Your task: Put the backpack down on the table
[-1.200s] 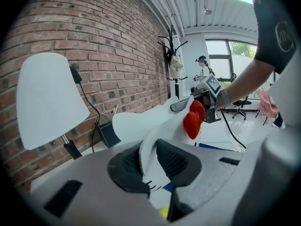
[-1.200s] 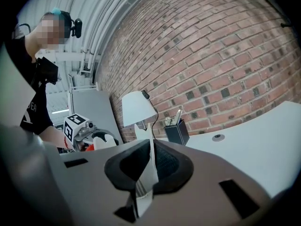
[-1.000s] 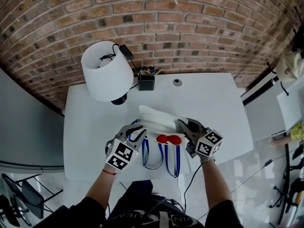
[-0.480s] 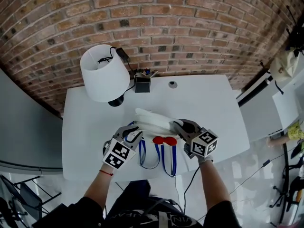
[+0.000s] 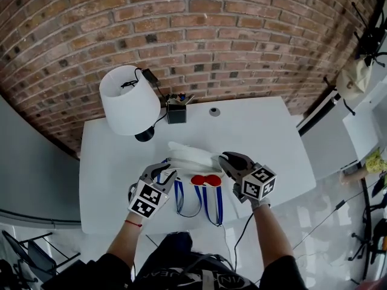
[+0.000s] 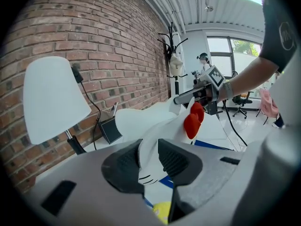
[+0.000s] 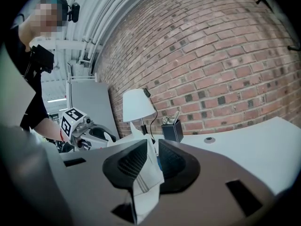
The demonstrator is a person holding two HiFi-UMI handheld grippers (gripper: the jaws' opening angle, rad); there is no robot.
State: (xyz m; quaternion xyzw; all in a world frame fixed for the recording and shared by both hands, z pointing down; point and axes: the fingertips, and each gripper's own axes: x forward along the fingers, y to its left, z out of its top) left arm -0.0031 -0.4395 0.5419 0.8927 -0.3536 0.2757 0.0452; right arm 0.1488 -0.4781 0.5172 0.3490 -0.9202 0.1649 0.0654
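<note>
white backpack (image 5: 191,155) clamped in l tool (image 5: 164,175) & r tool (image 5: 225,160), black box (image 5: 176,114) w/ items (image 7: 172,116)

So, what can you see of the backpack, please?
The backpack is soft white fabric with a red bow-like piece on its front and blue straps trailing toward the person. It is crumpled, over the near middle of the white table. The left gripper and the right gripper each pinch a fold of its white fabric, one at each side. Whether its weight rests on the table I cannot tell.
</note>
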